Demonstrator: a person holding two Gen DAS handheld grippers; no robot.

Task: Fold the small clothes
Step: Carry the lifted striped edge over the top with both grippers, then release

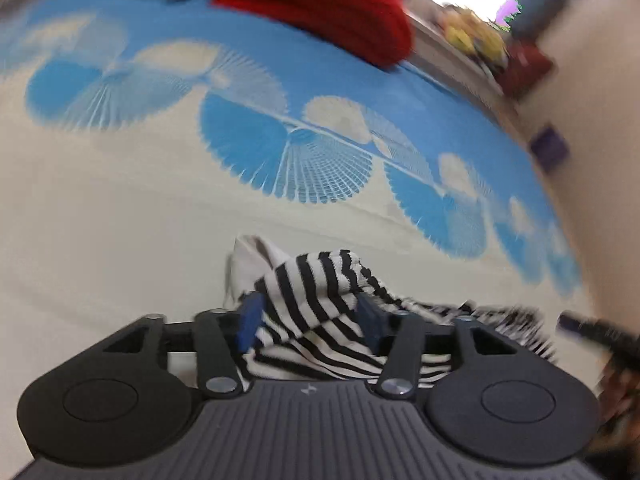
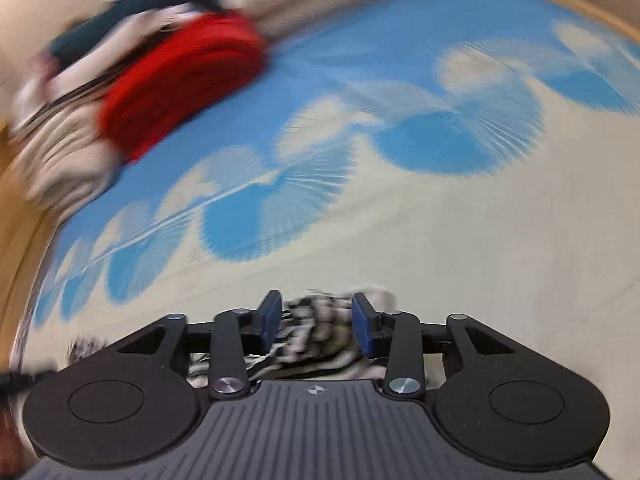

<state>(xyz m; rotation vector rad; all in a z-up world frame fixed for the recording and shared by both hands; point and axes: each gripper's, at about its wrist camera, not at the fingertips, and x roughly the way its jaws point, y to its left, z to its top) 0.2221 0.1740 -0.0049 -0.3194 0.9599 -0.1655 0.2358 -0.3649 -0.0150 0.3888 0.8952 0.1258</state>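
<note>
A black-and-white striped garment [image 1: 316,300] is bunched between the blue pads of my left gripper [image 1: 310,320], whose jaws stand partly apart with the cloth between them. The garment trails right towards the other gripper [image 1: 596,332] at the frame edge. In the right wrist view the same striped garment [image 2: 320,328] sits bunched between the blue pads of my right gripper [image 2: 316,324]. Both views are motion-blurred. The garment hangs over a cream and blue sheet [image 1: 120,208].
A red folded garment [image 1: 320,4] lies at the far side of the sheet, also in the right wrist view [image 2: 180,84], beside a pile of pale and dark clothes [image 2: 64,136]. A wooden edge [image 2: 16,240] borders the sheet on the left.
</note>
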